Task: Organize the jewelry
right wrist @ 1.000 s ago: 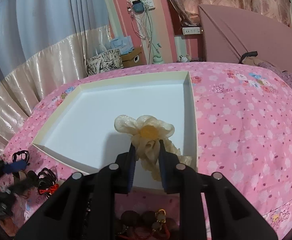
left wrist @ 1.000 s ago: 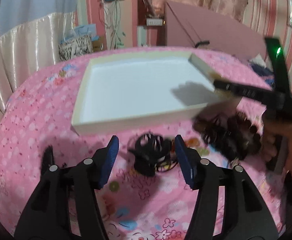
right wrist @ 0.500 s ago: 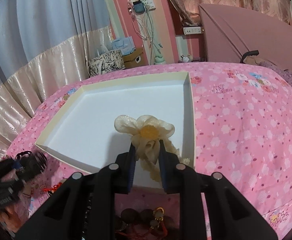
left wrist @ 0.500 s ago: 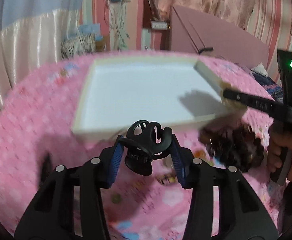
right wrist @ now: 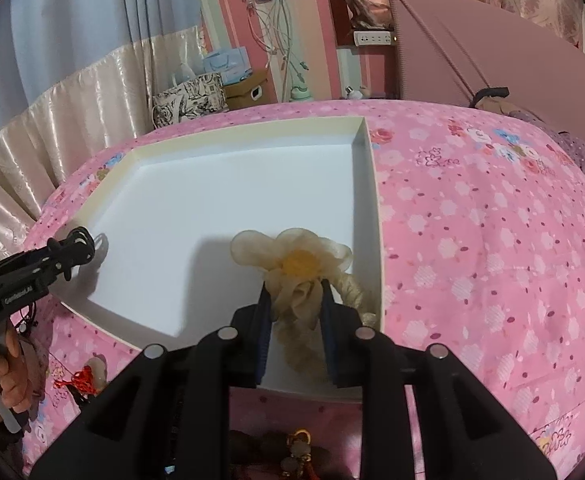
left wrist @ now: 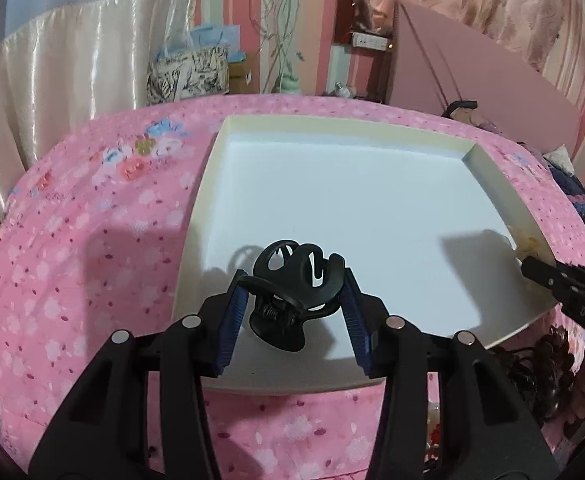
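A white tray [left wrist: 212, 184] is laid on the pink bedspread [left wrist: 72, 240]. A cream flower scrunchie [right wrist: 296, 276] is gripped by the right gripper [right wrist: 294, 312] at the tray's right wall. A black hair claw [left wrist: 292, 292] is clamped in the left gripper [left wrist: 292, 320] over the near edge; released early, it could be dropped outside.

1. The right gripper [right wrist: 295, 292] clamps a cream fabric flower hair tie [right wrist: 292, 264] over the white tray [right wrist: 368, 168].
2. At left, the left gripper [right wrist: 74, 250] holds a black claw clip [right wrist: 80, 242] above the tray's edge.
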`<state>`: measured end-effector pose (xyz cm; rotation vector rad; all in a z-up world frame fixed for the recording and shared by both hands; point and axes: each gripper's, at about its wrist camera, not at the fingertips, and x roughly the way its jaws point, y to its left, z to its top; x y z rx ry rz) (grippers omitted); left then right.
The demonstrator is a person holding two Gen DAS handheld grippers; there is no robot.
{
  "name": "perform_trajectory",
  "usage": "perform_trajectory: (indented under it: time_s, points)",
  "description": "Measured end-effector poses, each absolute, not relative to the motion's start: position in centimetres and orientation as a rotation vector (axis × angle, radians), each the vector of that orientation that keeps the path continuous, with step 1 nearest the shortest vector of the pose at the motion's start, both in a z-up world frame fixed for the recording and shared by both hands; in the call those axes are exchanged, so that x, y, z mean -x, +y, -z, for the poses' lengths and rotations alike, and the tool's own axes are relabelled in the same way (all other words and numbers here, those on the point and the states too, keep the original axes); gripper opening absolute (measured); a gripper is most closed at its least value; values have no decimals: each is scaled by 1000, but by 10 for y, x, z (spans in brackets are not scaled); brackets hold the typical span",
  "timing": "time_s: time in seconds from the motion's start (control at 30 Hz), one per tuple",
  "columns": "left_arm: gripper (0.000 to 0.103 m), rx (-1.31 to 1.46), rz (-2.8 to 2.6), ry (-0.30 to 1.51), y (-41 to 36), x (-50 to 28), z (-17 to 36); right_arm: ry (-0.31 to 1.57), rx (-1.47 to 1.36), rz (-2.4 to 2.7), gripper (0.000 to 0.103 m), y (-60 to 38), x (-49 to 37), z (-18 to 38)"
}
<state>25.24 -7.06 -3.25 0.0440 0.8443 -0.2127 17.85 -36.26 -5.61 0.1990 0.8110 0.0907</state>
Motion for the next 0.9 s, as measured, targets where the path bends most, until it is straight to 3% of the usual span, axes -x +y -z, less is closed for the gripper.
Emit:
perform_trajectory:
  time_s: [0.3, 0.4, 0.5, 0.53, 0.63, 0.73, 0.9]
  points:
    - [47, -28, 173, 928, -69, -267, 51, 802, -172, -99, 30, -359, -178, 57]
    - [49, -5, 190, 914, -66, -266, 47, 783, -194, -96, 47, -363, -174, 50]
    - [72, 23, 208, 887, -63, -261, 34, 744, -239, -102, 66, -369, -165, 35]
    - [79, 28, 207, 867, -62, -256, 25, 737, -243, -100, 67, -370, -163, 31]
    - [79, 2, 203, 808, -61, -240, 0, 693, -283, -120, 67, -380, -148, 9]
    - [86, 16, 209, 728, -50, -205, -19, 583, -320, -110, 67, -401, -108, -11]
    - [88, -15, 243, 655, -39, -140, -11, 552, -323, -88, 66, -413, -51, 2]
